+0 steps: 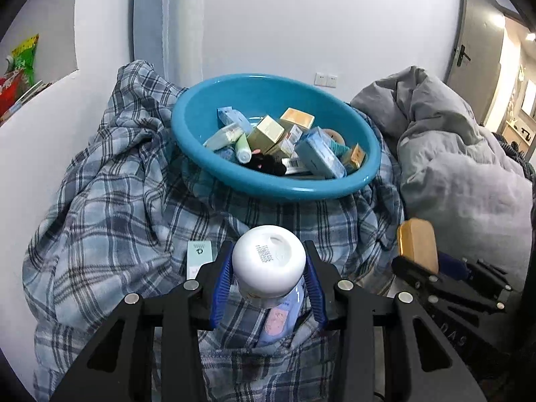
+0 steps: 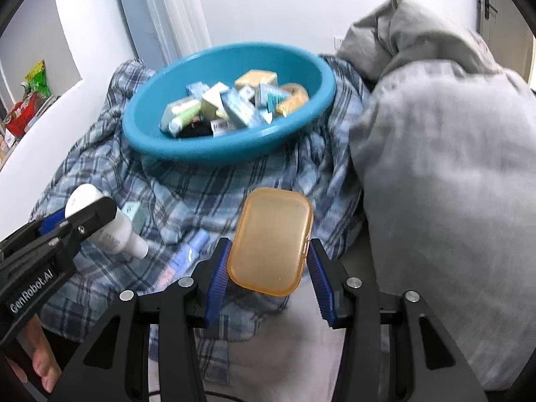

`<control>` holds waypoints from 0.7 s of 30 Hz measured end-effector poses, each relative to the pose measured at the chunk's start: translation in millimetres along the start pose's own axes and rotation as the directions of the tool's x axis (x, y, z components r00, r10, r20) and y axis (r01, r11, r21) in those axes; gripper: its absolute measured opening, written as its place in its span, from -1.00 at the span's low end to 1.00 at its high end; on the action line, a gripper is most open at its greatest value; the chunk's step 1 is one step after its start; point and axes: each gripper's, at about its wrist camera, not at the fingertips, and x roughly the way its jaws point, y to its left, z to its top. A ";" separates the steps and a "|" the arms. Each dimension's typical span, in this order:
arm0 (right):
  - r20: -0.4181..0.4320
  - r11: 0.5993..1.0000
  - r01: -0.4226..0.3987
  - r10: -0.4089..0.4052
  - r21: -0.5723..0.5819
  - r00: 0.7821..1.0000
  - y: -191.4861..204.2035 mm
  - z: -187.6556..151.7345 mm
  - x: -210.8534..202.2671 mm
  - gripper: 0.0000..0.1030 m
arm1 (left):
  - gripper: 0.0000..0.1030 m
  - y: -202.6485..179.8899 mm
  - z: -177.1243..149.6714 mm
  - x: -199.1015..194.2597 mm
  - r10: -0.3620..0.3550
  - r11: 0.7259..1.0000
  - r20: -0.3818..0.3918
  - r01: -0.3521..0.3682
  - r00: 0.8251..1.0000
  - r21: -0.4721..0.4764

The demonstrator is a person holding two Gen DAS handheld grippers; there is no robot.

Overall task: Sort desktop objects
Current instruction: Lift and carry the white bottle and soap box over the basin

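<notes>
Blue-padded jaws of the left gripper (image 1: 268,278) clamp a white bottle (image 1: 269,261), base forward, above the plaid cloth (image 1: 110,207); the right gripper (image 2: 269,264) pinches an amber case (image 2: 271,239) upright between its pads. Beyond both sits the blue basin (image 1: 214,107), well apart, already holding boxes and tubes.

A white plastic bottle (image 1: 269,261) with a small cap is lifted off the plaid cloth, its round base facing the left wrist camera, printed code on the bottom. A translucent orange plastic case (image 2: 271,239), rounded and rectangular, is held tilted above the same cloth. Beyond both, a round teal plastic basin (image 1: 335,107) sits tilted, holding about 10 small boxes and tubes (image 1: 284,140).
</notes>
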 end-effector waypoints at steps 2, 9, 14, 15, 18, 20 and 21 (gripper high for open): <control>0.027 1.000 0.009 -0.008 -0.017 1.000 1.2 9.1 -6.4 -0.13 | -0.18 1.1 7.5 -1.0 -0.008 1.000 0.003 0.008 1.000 -0.014; 0.122 0.998 0.035 -0.028 -0.055 0.992 2.6 47.1 -27.8 -0.13 | -0.18 -8.0 43.9 -19.1 0.010 1.000 0.102 -0.013 0.995 0.024; 0.227 0.995 0.043 -0.022 -0.091 0.974 9.5 82.5 -48.1 -0.13 | -0.18 -12.4 76.8 -29.1 0.032 0.998 0.186 -0.040 0.982 0.043; 0.249 0.994 0.043 -0.017 -0.099 0.968 11.4 90.0 -52.9 -0.13 | -0.18 -12.1 84.9 -30.9 0.041 0.998 0.209 -0.050 0.977 0.039; 0.320 0.991 0.049 -0.007 -0.126 0.947 19.4 113.8 -69.5 -0.13 | -0.18 -8.6 109.0 -37.6 0.035 0.999 0.264 -0.039 0.964 0.011; 0.374 0.989 0.052 0.003 -0.137 0.927 25.1 130.0 -82.5 -0.13 | -0.18 -7.6 124.7 -44.6 0.040 0.999 0.307 -0.042 0.951 -0.001; 0.396 0.988 0.053 0.008 -0.142 0.918 27.1 136.4 -88.5 -0.13 | -0.18 -7.6 130.6 -47.5 0.040 0.999 0.320 -0.041 0.947 -0.003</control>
